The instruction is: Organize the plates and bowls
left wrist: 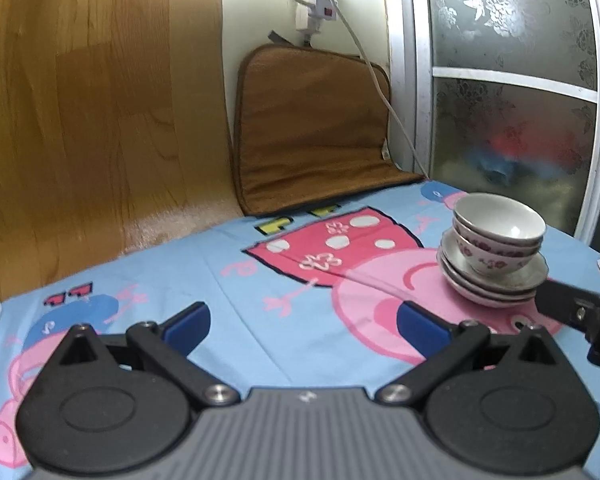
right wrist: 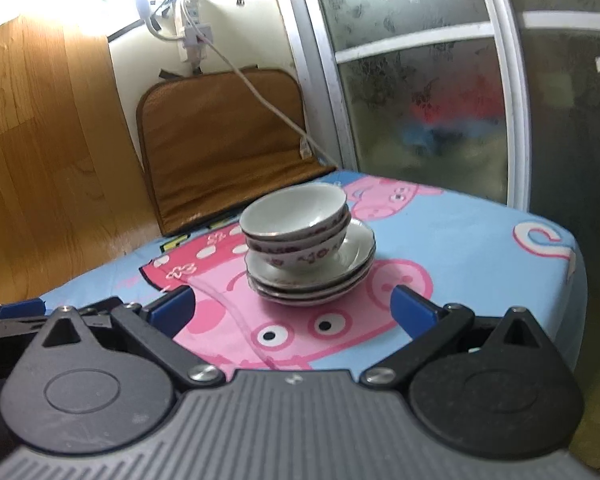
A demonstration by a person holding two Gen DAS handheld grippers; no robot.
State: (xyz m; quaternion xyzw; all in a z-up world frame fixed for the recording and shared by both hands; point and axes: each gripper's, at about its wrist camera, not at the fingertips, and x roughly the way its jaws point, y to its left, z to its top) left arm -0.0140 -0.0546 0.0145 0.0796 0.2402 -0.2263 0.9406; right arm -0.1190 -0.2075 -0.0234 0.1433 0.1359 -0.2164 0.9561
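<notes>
Two white bowls [right wrist: 296, 232] with pink flowers are nested on a stack of white plates [right wrist: 312, 276], seen mid-frame in the right wrist view, on a worktop cloth [right wrist: 460, 240] printed with pink cartoon pigs; both the left tongs [left wrist: 304, 322] and the right tongs [right wrist: 294, 306] are spread wide, nothing pinched; a brown cushion [left wrist: 312, 128] is propped behind; no writing can be read.

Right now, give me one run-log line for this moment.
left gripper: jaws open, empty | right gripper: jaws open, empty | bowls: nested on stacked plates
</notes>
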